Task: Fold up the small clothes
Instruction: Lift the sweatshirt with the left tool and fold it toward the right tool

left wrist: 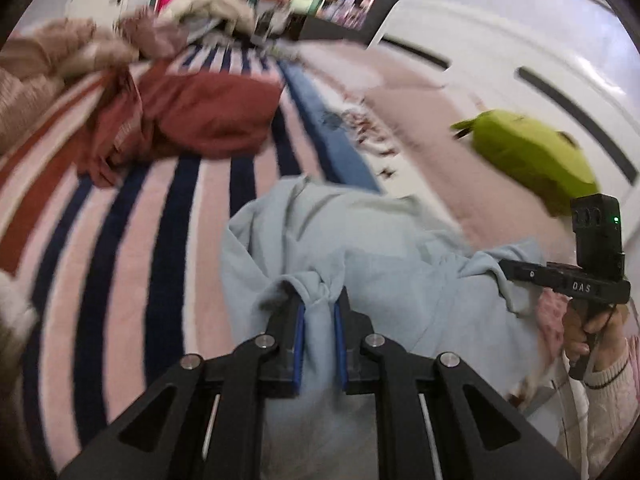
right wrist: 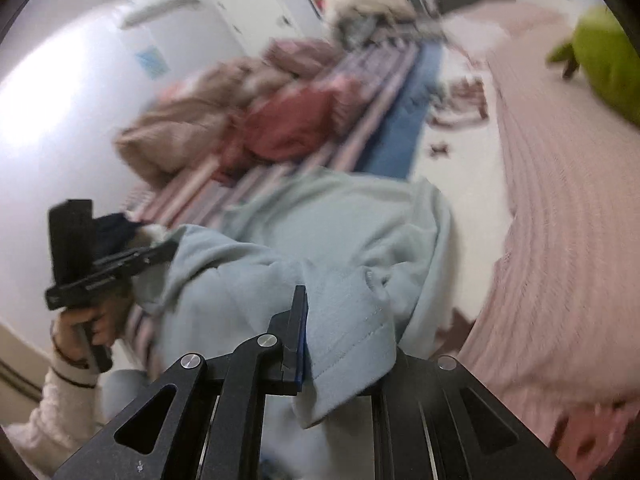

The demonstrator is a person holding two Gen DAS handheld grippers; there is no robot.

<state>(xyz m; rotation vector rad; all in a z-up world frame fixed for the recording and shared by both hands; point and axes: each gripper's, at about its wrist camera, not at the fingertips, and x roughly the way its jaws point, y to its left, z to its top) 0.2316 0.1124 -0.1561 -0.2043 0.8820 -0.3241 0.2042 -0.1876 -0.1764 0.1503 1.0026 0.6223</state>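
Note:
A light blue garment (left wrist: 360, 248) hangs between both grippers above a striped bedspread (left wrist: 132, 240). My left gripper (left wrist: 320, 312) is shut on a bunched edge of it. My right gripper (right wrist: 344, 332) is shut on another edge of the garment (right wrist: 320, 240); cloth drapes over and hides its right finger. The right gripper also shows at the right of the left wrist view (left wrist: 560, 280). The left gripper shows at the left of the right wrist view (right wrist: 104, 268). Both views are motion-blurred.
A dark red garment (left wrist: 192, 120) lies crumpled further up the bed. Beige and pink clothes (left wrist: 60, 64) are piled at the far left. A lime green cushion (left wrist: 532, 156) lies on a pink blanket (right wrist: 560, 220) at the right. White cupboards (left wrist: 520, 60) stand behind.

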